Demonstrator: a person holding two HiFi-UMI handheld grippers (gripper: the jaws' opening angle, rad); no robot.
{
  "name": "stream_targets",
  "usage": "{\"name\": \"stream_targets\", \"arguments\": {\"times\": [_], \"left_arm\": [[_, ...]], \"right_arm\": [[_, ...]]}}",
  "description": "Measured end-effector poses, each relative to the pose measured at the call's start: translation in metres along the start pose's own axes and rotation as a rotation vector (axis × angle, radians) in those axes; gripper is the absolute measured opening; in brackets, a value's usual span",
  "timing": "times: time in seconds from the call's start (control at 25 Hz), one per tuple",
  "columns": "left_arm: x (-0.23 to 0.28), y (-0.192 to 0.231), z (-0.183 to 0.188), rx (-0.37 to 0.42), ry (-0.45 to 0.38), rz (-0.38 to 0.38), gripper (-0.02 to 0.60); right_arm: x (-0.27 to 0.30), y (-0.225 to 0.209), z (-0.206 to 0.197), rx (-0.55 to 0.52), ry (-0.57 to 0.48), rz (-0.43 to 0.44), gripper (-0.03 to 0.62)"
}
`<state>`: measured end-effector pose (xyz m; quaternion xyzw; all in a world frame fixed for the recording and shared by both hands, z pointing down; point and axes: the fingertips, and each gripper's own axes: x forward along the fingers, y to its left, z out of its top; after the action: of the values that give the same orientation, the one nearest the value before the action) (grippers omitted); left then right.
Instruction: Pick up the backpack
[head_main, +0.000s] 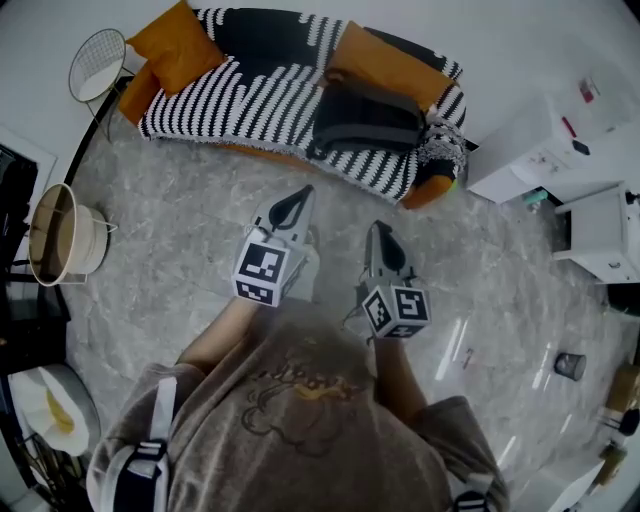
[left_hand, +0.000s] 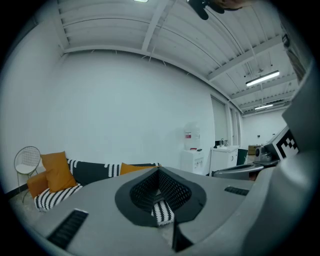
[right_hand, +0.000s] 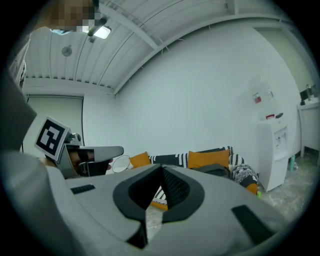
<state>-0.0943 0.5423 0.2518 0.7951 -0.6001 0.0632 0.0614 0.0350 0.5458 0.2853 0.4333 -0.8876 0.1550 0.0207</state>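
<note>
A dark grey backpack (head_main: 368, 122) lies flat on the right half of a black-and-white striped sofa (head_main: 250, 95) with orange cushions; in the right gripper view the backpack (right_hand: 212, 169) shows just past the jaws. My left gripper (head_main: 300, 195) and right gripper (head_main: 378, 232) are side by side over the floor, both pointing at the sofa and well short of it. Both are shut with nothing between the jaws, as the left gripper (left_hand: 159, 172) and the right gripper (right_hand: 161, 169) show in their own views. The backpack is hidden in the left gripper view.
A white wire chair (head_main: 97, 62) stands at the sofa's left end. A round white bin (head_main: 62, 235) sits at the far left. White cabinets (head_main: 560, 150) and a water dispenser (right_hand: 272, 145) stand right of the sofa. A small dark cup (head_main: 569, 366) is on the marble floor.
</note>
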Motion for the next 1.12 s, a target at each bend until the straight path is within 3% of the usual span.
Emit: {"name": "stream_targets", "arguments": {"times": [0.68,1.12], "left_arm": [[0.164,0.070,0.014,0.012,0.045,-0.072,0.000],[0.257,0.114,0.032,0.040,0.057,-0.167,0.000]], "right_arm": [[0.147,-0.080,0.034,0.017,0.030,-0.046,0.000],[0.230,-0.124,0.062,0.035,0.015,-0.142,0.000]]}}
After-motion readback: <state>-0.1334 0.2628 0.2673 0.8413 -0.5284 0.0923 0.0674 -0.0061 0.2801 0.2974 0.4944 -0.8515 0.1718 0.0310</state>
